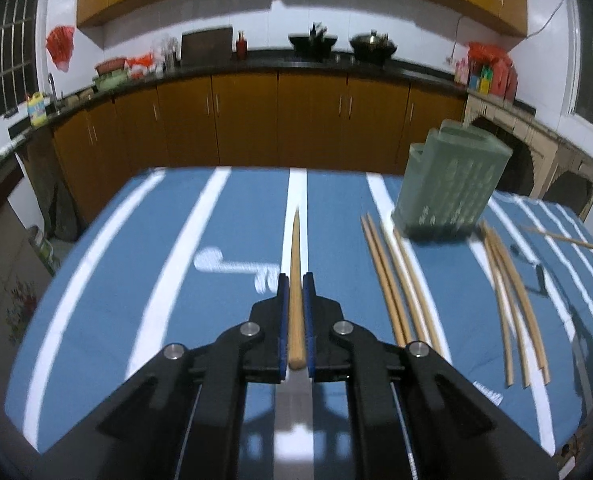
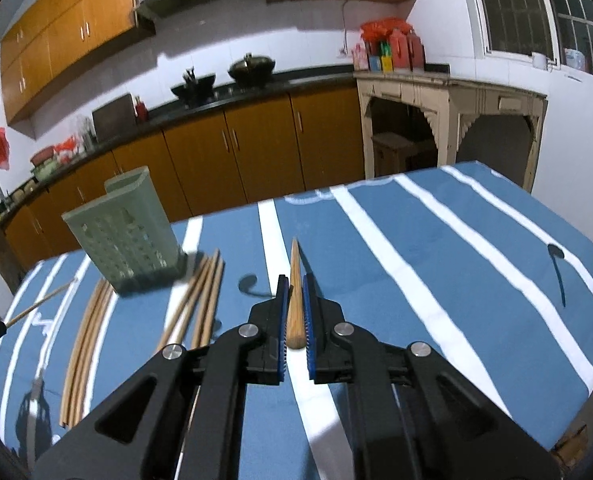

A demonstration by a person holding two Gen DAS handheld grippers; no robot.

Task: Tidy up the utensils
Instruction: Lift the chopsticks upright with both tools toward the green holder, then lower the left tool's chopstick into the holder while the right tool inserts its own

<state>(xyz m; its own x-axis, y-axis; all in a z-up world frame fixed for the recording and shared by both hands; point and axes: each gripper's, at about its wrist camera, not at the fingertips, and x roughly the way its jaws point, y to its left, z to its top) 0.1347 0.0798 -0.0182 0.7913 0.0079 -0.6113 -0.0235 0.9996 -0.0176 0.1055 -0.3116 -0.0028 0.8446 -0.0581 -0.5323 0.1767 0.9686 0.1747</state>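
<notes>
Chopstick butt hidden between tongs

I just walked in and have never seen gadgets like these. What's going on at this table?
A person is tidying chopsticks using two hand-held grippers. The left gripper is shut on one wooden chopstick, and the right gripper is shut on another chopstick. A green slotted utensil holder stands on the blue striped tablecloth. Two bunches of loose chopsticks lie on the cloth on either side of it, not yet put away.
</notes>
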